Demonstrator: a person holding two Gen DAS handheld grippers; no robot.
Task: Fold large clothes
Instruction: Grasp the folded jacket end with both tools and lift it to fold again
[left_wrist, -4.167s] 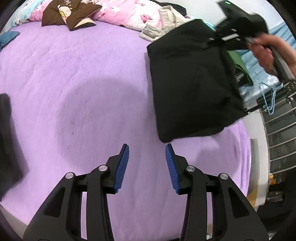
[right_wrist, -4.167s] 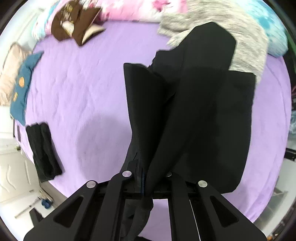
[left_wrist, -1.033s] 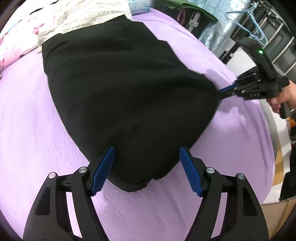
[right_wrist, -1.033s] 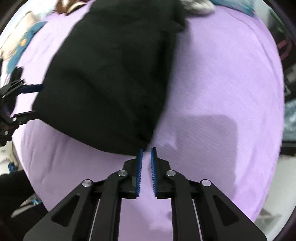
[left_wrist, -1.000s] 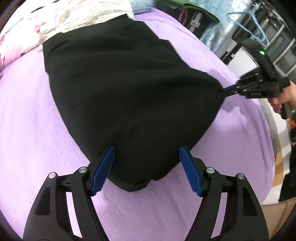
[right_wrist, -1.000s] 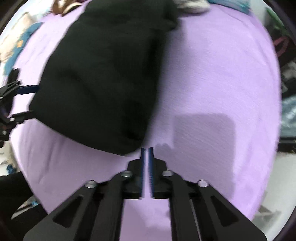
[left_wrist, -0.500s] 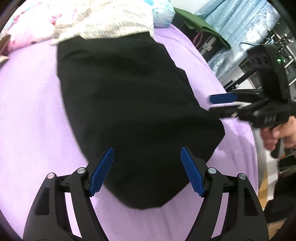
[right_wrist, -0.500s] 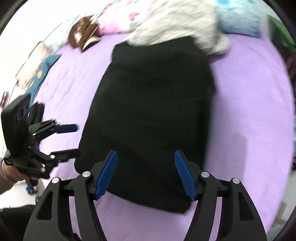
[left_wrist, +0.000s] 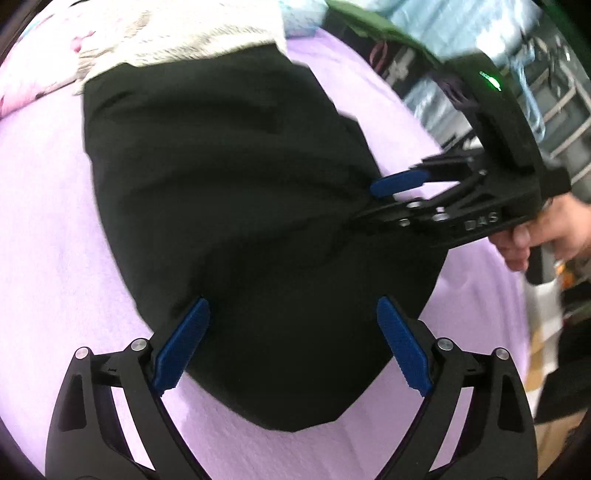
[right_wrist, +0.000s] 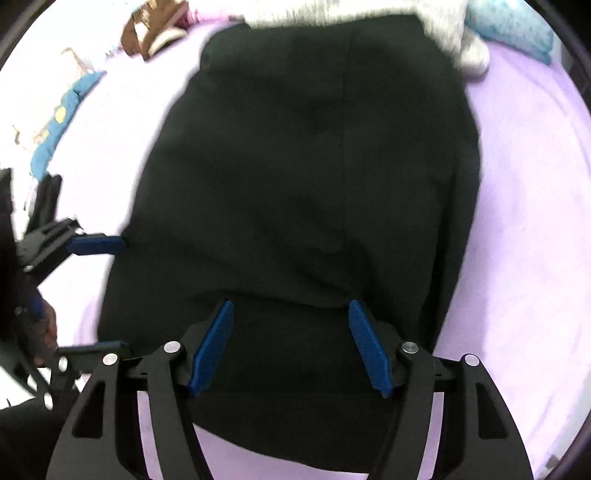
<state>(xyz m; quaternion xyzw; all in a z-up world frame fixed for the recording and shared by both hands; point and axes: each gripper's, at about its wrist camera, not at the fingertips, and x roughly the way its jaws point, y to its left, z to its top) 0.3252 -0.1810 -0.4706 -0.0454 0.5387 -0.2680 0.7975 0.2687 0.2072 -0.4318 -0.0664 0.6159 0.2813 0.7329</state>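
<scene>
A black garment (left_wrist: 236, 192) lies folded and flat on the purple bedspread (left_wrist: 44, 236). My left gripper (left_wrist: 291, 336) hovers over its near end; the jaws are opening, with cloth below and between them and the pads (left_wrist: 184, 339) not pressing. My right gripper (right_wrist: 291, 339) stands over the garment (right_wrist: 314, 166) near its front edge, jaws opening too, nothing pinched. In the left wrist view the right gripper (left_wrist: 373, 201) reaches in from the right, held by a hand (left_wrist: 535, 232). The right wrist view shows the left gripper (right_wrist: 99, 295) at the garment's left side.
A grey knit garment (left_wrist: 177, 40) and pink floral bedding (left_wrist: 22, 85) lie at the far end of the bed. A blue cloth (right_wrist: 62, 122), a brown cushion (right_wrist: 155, 26) and a turquoise pillow (right_wrist: 513, 26) sit along the edges. A rack with hangers (left_wrist: 535, 92) stands beyond the bed's right side.
The right gripper went from shut at the garment's corner to open and moved in over the cloth. The left gripper's jaws spread wider. The garment now lies flat.
</scene>
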